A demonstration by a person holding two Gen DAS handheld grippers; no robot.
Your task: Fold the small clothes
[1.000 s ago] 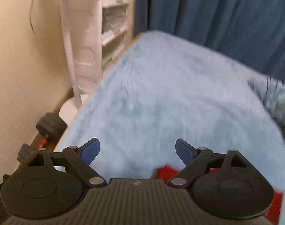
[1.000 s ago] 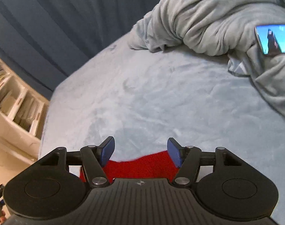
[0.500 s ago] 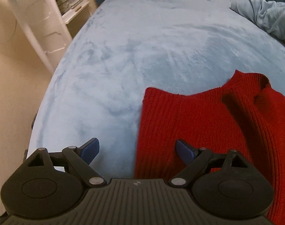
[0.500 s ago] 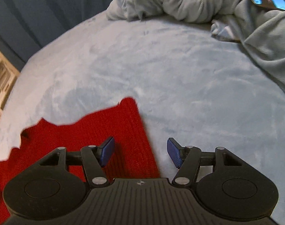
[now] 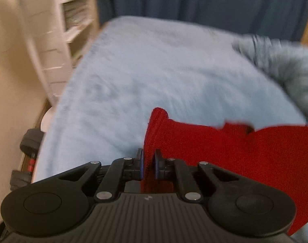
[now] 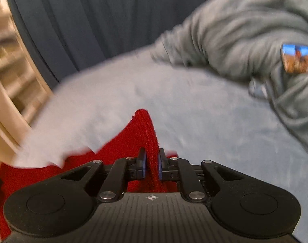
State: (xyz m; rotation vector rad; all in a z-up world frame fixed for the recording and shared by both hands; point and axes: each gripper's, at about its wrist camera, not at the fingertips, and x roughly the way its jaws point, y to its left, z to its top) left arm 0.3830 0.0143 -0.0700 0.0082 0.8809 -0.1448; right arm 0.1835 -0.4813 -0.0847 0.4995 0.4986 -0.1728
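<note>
The left gripper (image 5: 147,164) is pinched on a raised corner of the red knit sweater (image 5: 245,151), its blue pads pressed to either side of a standing ridge of the ribbed fabric; the right gripper (image 6: 151,166) is clamped the same way on another peak of the same garment (image 6: 141,133). Half a second ago both pairs of jaws stood wide apart above the sweater, which lay flat on the pale blue blanket (image 5: 164,70); now both have closed and the cloth between them is pulled up off the bed (both views are smeared, so the hands are likely mid-lift). That suggests the grasp step is done and the fold itself is beginning. From the left wrist view the sweater runs away to the right of the gripper, with a notch in its upper edge that may be the neckline, though blur makes that uncertain. From the right wrist view it spreads down and to the left. So its long axis appears to lie roughly across, between the two grippers, the held edge facing the far side of the bed. Beyond it sit a crumpled grey blanket (image 6: 245,30) with a phone (image 6: 299,58) lying on it, a dark blue curtain (image 5: 194,0) and white shelves (image 5: 72,10).
</note>
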